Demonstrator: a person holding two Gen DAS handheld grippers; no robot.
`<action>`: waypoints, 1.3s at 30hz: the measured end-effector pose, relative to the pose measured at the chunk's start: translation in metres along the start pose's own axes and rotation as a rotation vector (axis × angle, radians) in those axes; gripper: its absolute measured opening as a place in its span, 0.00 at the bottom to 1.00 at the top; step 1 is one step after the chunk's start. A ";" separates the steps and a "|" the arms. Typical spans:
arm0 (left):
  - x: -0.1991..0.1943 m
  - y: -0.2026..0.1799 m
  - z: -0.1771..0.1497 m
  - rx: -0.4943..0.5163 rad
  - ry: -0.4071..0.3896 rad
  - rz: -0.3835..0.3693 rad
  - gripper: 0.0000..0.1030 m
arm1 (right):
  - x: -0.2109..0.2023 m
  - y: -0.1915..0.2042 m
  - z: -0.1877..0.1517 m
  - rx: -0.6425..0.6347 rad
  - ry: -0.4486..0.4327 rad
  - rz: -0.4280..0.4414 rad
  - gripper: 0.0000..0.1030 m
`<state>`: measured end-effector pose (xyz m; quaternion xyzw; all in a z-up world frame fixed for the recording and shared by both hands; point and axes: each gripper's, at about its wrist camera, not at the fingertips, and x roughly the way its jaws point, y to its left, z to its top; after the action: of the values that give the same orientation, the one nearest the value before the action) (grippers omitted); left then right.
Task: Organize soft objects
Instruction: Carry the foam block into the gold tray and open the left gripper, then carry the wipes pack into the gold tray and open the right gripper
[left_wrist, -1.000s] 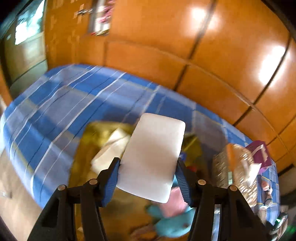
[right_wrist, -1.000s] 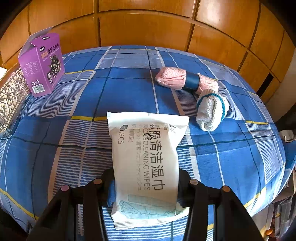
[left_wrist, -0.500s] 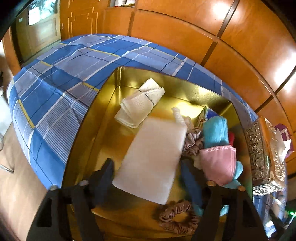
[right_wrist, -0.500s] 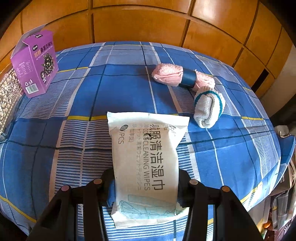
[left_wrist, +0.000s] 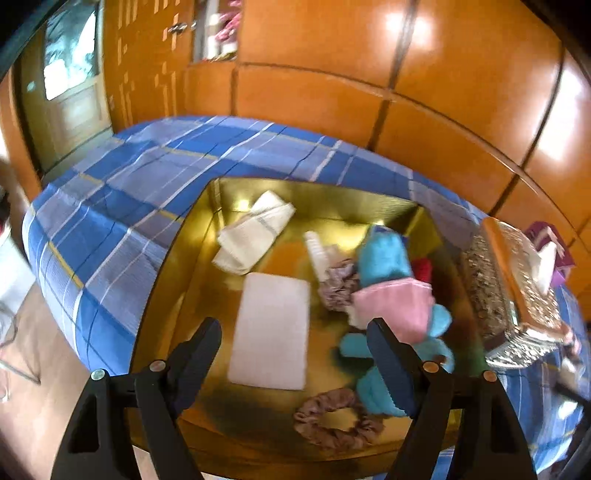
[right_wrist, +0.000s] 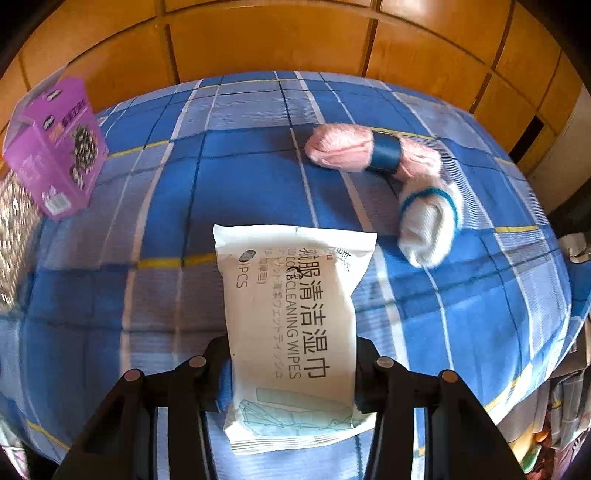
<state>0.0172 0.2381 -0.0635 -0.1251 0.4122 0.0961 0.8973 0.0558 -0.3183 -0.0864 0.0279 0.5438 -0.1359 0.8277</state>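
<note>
wipes pack (right_wrist: 295, 325) sits clamped in our right claw (right_wrist: 291, 373), long axis pointing far, above the blue plaid bed (right_wrist: 229, 173). our left claw (left_wrist: 295, 347) hangs wide apart and empty over the gold box (left_wrist: 173, 280), the white pad (left_wrist: 271, 325) lying loose inside it.

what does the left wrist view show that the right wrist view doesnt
Only the left wrist view shows the gold box holding a white pad, a folded white cloth, a blue and pink plush toy and a brown scrunchie, below the left gripper, its jaws open and empty.

Only the right wrist view shows the right gripper shut on a wipes pack, plus a pink roll and a white roll.

Both show the blue plaid cloth, a purple carton and wood panelling.
</note>
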 end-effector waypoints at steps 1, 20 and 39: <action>-0.002 -0.003 0.000 0.010 -0.004 -0.007 0.79 | 0.000 0.003 0.007 0.005 0.001 0.012 0.45; -0.021 -0.031 -0.003 0.101 -0.039 -0.062 0.79 | -0.046 0.107 0.200 -0.037 -0.125 0.145 0.45; -0.025 -0.033 -0.003 0.121 -0.060 0.007 0.79 | -0.132 0.278 0.118 -0.719 -0.303 0.404 0.45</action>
<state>0.0082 0.2037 -0.0421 -0.0664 0.3908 0.0781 0.9148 0.1830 -0.0483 0.0535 -0.1765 0.4128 0.2243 0.8650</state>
